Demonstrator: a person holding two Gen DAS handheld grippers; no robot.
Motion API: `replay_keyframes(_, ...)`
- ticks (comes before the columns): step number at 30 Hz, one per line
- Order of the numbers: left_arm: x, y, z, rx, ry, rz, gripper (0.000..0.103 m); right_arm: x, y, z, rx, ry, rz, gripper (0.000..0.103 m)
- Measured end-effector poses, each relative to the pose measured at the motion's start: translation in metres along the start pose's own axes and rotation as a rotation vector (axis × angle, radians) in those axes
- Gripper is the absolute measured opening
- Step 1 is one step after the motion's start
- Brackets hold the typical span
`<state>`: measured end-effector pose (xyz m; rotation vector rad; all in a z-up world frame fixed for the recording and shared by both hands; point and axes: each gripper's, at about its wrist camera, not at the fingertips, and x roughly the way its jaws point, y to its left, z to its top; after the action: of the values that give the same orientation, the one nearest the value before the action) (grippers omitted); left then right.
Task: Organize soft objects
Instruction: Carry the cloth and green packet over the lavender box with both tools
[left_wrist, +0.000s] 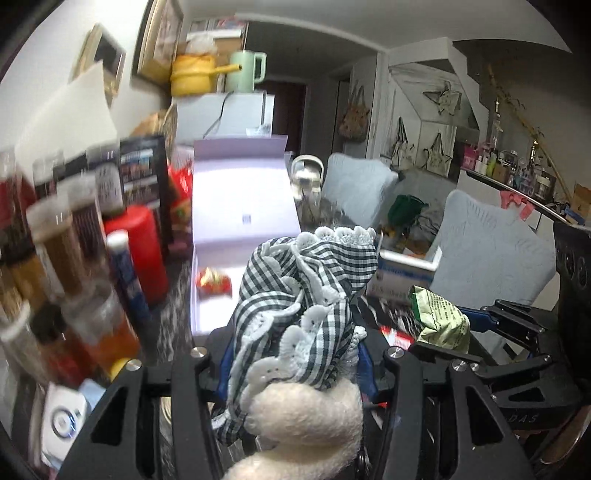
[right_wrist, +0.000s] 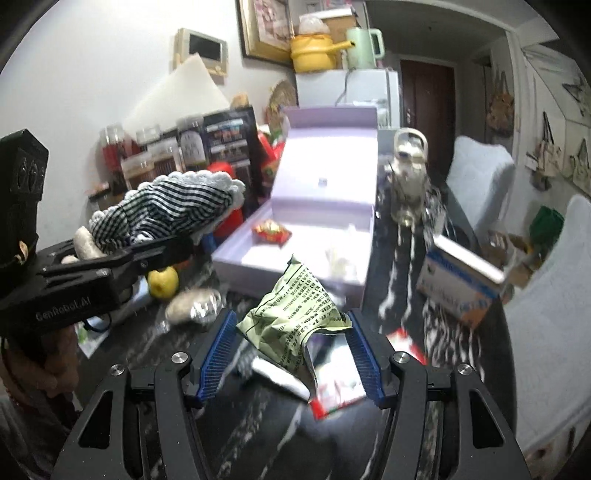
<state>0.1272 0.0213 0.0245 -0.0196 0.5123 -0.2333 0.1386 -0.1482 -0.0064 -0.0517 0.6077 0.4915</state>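
Left claw (right_wrist: 177, 240) marked "GenRoboLAI" (green packet (right_wrist: 295, 317) print unreadable).

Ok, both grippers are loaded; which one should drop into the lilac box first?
Probably right: the right gripper with its green packet faces the open lilac box directly; the left gripper, holding the checked plush toy, sits off beside it.

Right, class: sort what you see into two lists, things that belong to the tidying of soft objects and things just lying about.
Part of the job:
checked cloth toy in the left tool
green packet in the right tool
open lilac box

Lying about:
jars
apple
blue carton
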Motion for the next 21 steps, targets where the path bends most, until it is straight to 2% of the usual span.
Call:
replay_keyframes(11,0.005,0.004,0.06,0.05,-0.125,0.057,0.051,0.002,-0.007,0.071,-0.036,-0.111,0.042,0.061)
replay_keyframes(15,0.016,0.008,0.077,0.054,-0.146,0.065,0.051,0.014,-0.011,0.09,-0.051,-0.128,0.05,0.061)
replay_keyframes(21,0.047,0.018,0.099,0.044,-0.134,0.085,0.051,0.039,-0.025,0.114,-0.045,-0.143,0.04,0.061)
